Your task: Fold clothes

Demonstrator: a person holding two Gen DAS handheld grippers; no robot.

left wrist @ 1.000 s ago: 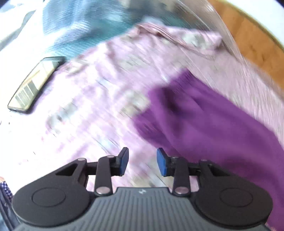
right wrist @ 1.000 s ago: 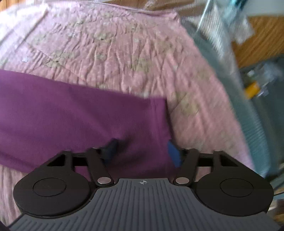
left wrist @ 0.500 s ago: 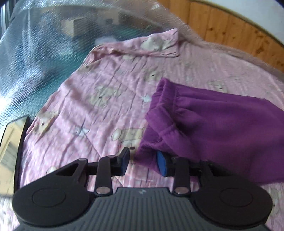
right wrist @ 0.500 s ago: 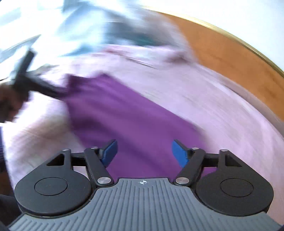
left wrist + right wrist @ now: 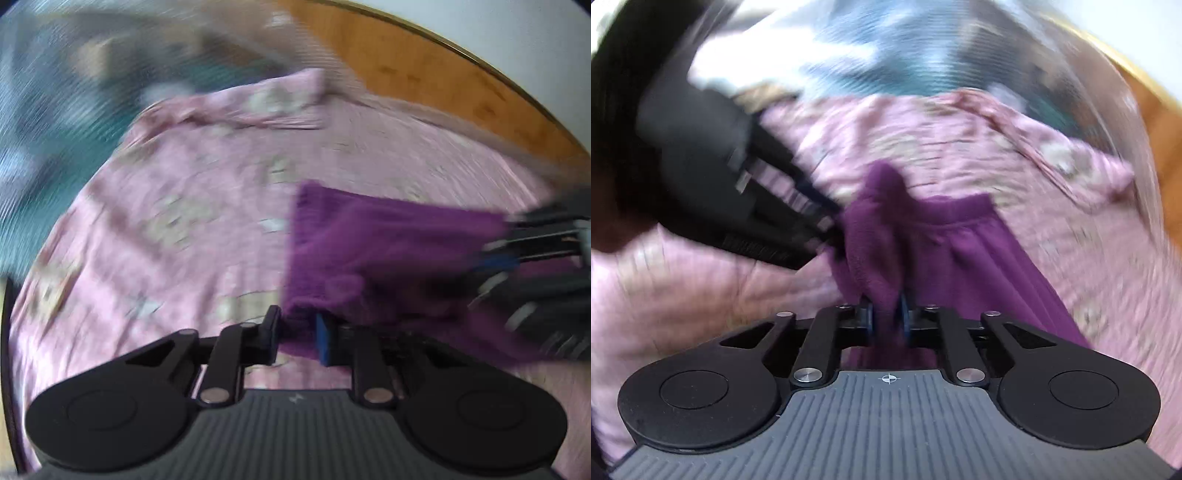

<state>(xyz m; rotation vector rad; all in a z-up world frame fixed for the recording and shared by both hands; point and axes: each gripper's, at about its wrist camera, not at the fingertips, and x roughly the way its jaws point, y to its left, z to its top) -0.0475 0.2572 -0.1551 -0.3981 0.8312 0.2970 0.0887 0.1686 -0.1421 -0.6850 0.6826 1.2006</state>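
A purple fleece garment (image 5: 373, 254) lies on a pink patterned bedspread (image 5: 192, 206). My left gripper (image 5: 297, 334) is shut on a corner of its gathered waist end. My right gripper (image 5: 886, 314) is shut on a raised fold of the same purple garment (image 5: 960, 251). The right gripper shows blurred at the right of the left wrist view (image 5: 539, 258); the left gripper shows at the upper left of the right wrist view (image 5: 746, 199), close to the same fold. Both views are motion-blurred.
A pink pillow (image 5: 258, 103) lies at the head of the bed by a wooden headboard (image 5: 424, 74). Teal and grey bedding (image 5: 55, 122) lies to the left, also in the right wrist view (image 5: 886, 55).
My right gripper swung over to the waist end and closed on a fold of the purple garment. My left gripper closed on the garment's corner. The two grippers now sit close together.
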